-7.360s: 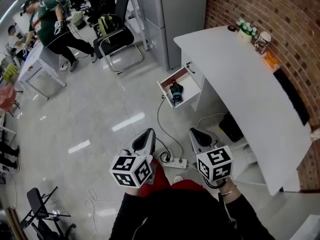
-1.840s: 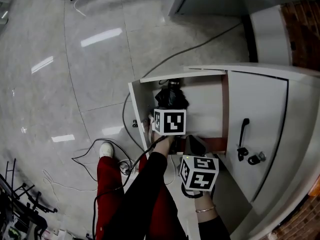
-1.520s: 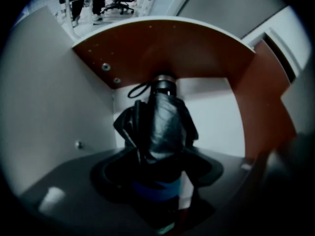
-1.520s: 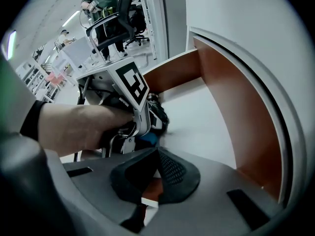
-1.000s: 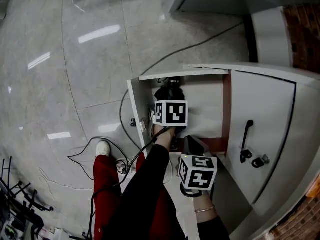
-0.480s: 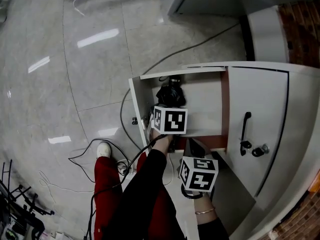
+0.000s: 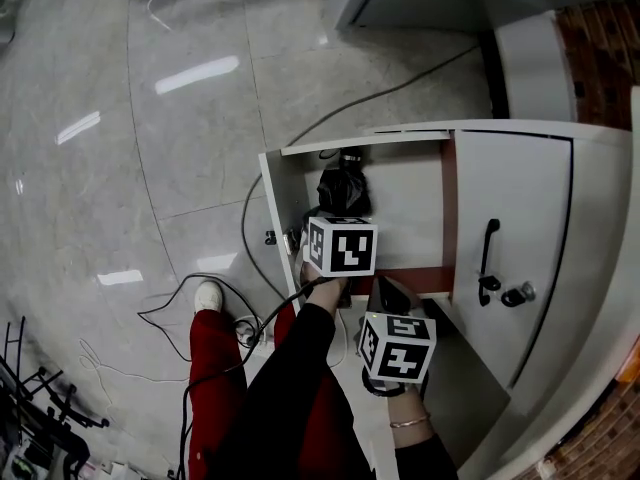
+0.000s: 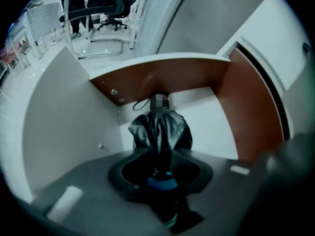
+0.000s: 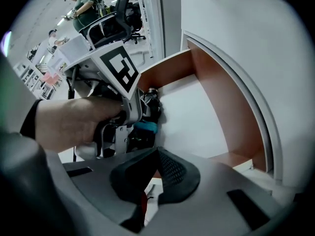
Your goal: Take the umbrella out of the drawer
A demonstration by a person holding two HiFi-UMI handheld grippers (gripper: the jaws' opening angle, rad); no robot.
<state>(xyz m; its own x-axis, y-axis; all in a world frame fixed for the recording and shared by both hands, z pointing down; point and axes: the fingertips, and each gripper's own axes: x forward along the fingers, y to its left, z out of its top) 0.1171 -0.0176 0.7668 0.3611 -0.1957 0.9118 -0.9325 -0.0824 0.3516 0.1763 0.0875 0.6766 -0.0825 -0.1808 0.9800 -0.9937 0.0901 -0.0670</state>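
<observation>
The black folded umbrella [image 7: 343, 190] with a blue band lies in the open white drawer [image 7: 275, 208], near its left wall. My left gripper [image 7: 340, 230] points steeply down over it. In the left gripper view the umbrella [image 8: 160, 132] runs away from the left gripper [image 8: 161, 181]; the jaws are closing and their dark pads press the banded end. The right gripper [image 7: 388, 290] hangs at the drawer's near edge, clear of the umbrella. In the right gripper view the right gripper [image 9: 155, 157] has its pads together with nothing in them, and the umbrella [image 9: 147, 107] shows beyond the left hand.
A white cabinet door with a black handle [image 7: 487, 258] stands to the right of the drawer. Cables [image 7: 250, 243] trail over the tiled floor at the left, past my shoe [image 7: 207, 296]. The drawer has brown inner walls [image 8: 162, 75]. A person [image 9: 81, 6] and an office chair stand far off.
The left gripper's cube has drawn back a little toward me over the umbrella. The right gripper stays where it was at the drawer's near edge.
</observation>
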